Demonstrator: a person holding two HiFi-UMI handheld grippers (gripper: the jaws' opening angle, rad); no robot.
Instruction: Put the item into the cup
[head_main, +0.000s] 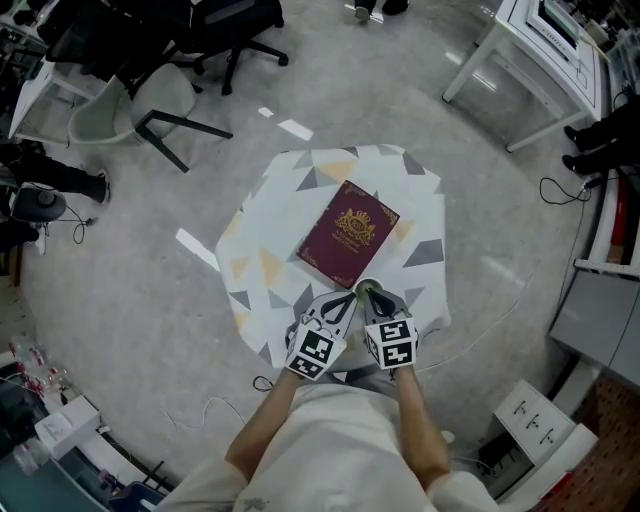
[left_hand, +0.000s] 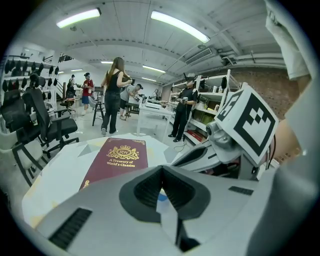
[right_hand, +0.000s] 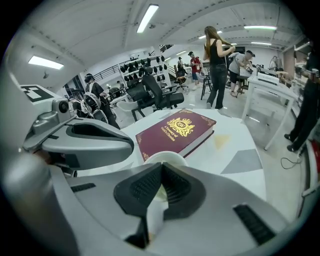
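Note:
A white cup (right_hand: 167, 156) stands near the table's front edge, its rim just beyond my right gripper (right_hand: 161, 165), whose jaws meet at their tips. From the head view the cup (head_main: 366, 285) is mostly hidden by both grippers. My left gripper (left_hand: 161, 168) is shut too. A small blue and white patch shows through the gap under its pads, and I cannot tell what it is. The grippers sit side by side, left gripper (head_main: 348, 299) and right gripper (head_main: 369, 297). A maroon book (head_main: 348, 232) with gold print lies just beyond them, in the middle of the small table (head_main: 420, 200).
The table carries a white cloth with grey and yellow triangles. Office chairs (head_main: 150, 110) stand on the floor at the upper left and a white desk (head_main: 540, 60) at the upper right. Several people (left_hand: 114, 95) stand far off. Cables (head_main: 560, 190) lie on the floor.

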